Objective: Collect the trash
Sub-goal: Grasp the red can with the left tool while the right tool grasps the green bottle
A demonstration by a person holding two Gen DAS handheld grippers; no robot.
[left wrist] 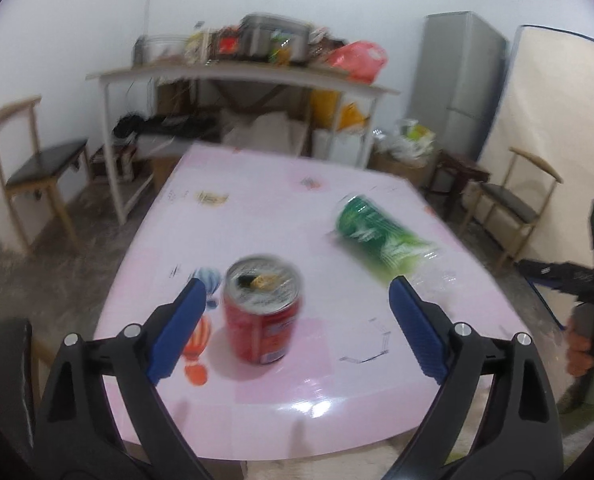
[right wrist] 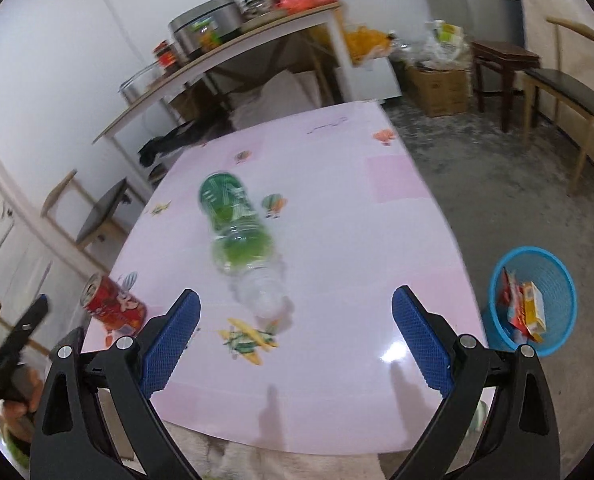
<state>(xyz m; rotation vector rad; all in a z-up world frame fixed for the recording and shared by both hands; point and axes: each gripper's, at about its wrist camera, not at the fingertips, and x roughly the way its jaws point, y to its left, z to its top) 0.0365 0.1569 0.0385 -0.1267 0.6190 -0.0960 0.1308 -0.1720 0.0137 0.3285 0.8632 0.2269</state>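
Observation:
A red soda can [left wrist: 262, 309] stands upright on the pink table [left wrist: 257, 208], its opened top showing. My left gripper [left wrist: 297, 292] is open and empty; the can sits between its blue fingers, nearer the left one, not touched. A green-labelled plastic bottle [left wrist: 381, 236] lies on its side to the right. In the right wrist view the bottle [right wrist: 237, 232] lies ahead, neck toward me. My right gripper [right wrist: 295, 304] is open and empty just short of it. The can [right wrist: 113, 306] is at the left.
A blue mesh bin [right wrist: 533, 300] with cartons inside stands on the floor right of the table. Wooden chairs [left wrist: 37, 172] stand at both sides. A cluttered white shelf table [left wrist: 237, 76], a fridge [left wrist: 461, 80] and boxes [right wrist: 441, 84] are behind.

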